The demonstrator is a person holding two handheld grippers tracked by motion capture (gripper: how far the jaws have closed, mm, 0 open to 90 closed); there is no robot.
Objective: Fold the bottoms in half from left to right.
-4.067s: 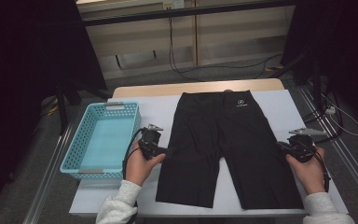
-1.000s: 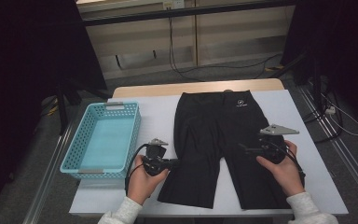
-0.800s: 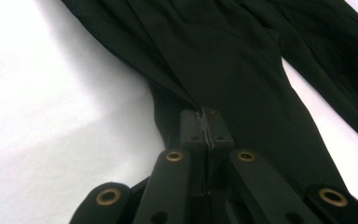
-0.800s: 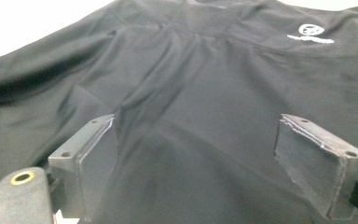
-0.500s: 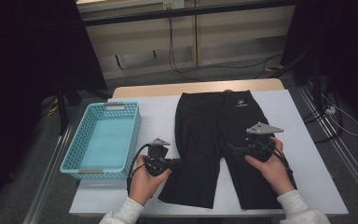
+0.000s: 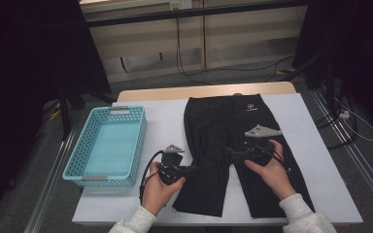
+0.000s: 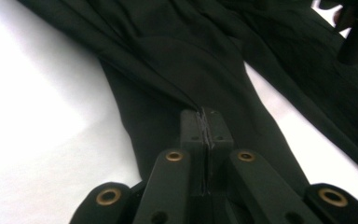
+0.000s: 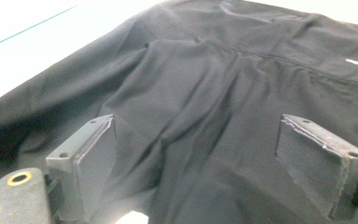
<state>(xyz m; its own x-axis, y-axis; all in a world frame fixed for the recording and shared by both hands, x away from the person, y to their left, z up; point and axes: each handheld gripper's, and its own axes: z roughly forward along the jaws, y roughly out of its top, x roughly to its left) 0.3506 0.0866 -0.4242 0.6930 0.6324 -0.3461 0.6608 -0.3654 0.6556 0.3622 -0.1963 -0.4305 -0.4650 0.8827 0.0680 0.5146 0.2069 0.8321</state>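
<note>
White covering spreads over the desk (image 6: 301,145), and behind it run pale cabinet panels with dark cables trailing along the grey floor. On the desk lies a pair of black shorts (image 6: 213,131), waistband toward the far edge with a small white logo (image 6: 250,108) near the top, the two legs reaching back toward the person. The left gripper (image 6: 190,171) sits at the outer edge of the shorts' left leg; in the left gripper view its jaws are pressed together on a fold of the black fabric (image 7: 204,122), which pulls up into creases running away from the pinch. The right gripper (image 6: 229,151) hovers over the middle of the shorts, near the crotch where the legs part; in the right gripper view its jaws stand spread wide, with wrinkled fabric (image 8: 191,121) lying between and below them, though whether they touch the cloth I cannot tell. To the left of the shorts, well apart from both hands, a turquoise plastic basket (image 6: 85,143) rests on the desk, its long side just beside the left gripper's cable.
</note>
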